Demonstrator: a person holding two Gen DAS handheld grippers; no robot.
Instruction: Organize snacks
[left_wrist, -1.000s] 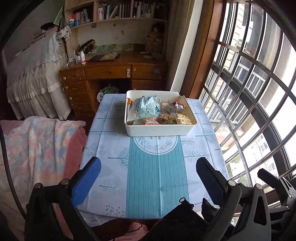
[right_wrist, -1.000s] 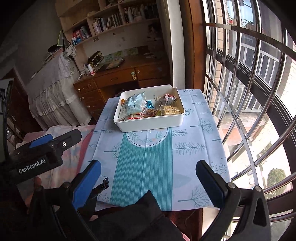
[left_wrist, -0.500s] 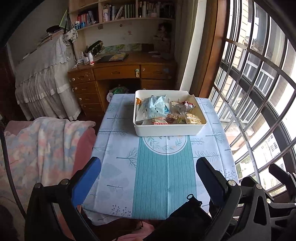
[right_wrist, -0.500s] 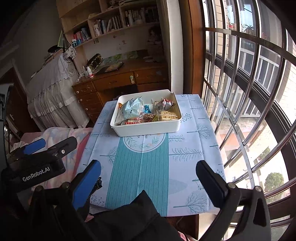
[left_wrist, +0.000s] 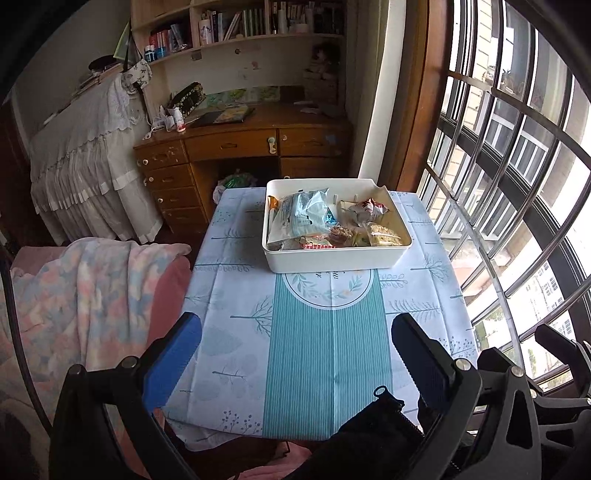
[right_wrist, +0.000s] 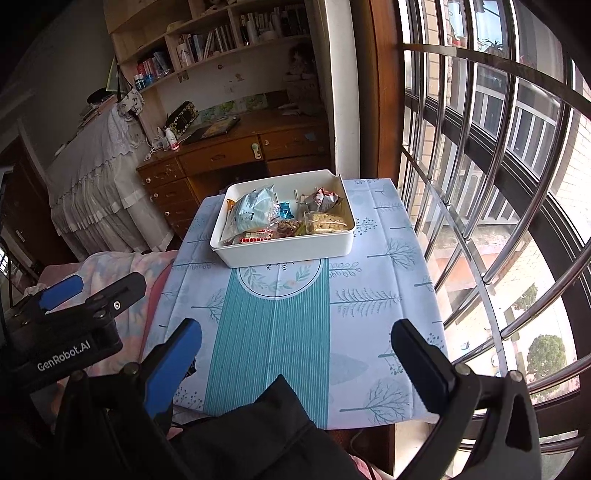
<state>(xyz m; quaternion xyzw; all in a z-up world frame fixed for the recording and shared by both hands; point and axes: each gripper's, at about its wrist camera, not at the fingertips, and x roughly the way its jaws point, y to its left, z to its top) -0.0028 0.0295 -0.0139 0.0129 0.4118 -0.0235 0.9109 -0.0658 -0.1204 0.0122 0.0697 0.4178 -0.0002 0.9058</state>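
A white rectangular bin (left_wrist: 332, 260) (right_wrist: 291, 254) stands at the far end of the table on a pale blue tablecloth with a teal stripe (left_wrist: 325, 350) (right_wrist: 273, 332). It holds several snack packets, among them a large pale blue bag (left_wrist: 301, 216) (right_wrist: 253, 212), a red and silver packet (left_wrist: 365, 210) and a clear pack of crackers (left_wrist: 382, 234) (right_wrist: 327, 221). My left gripper (left_wrist: 295, 349) is open and empty above the near table edge. My right gripper (right_wrist: 295, 349) is open and empty, also at the near edge. The left gripper's body shows in the right wrist view (right_wrist: 70, 325).
A window with curved metal bars (right_wrist: 498, 184) runs along the right of the table. A wooden desk with drawers (left_wrist: 236, 147) stands behind it. A pastel blanket on a pink seat (left_wrist: 74, 291) lies left of the table. A dark sleeve (right_wrist: 266, 439) is near the front edge.
Both grippers have pulled back and risen a little from the table, so the bin looks farther away. Both stay open and empty. Nothing on the table has moved.
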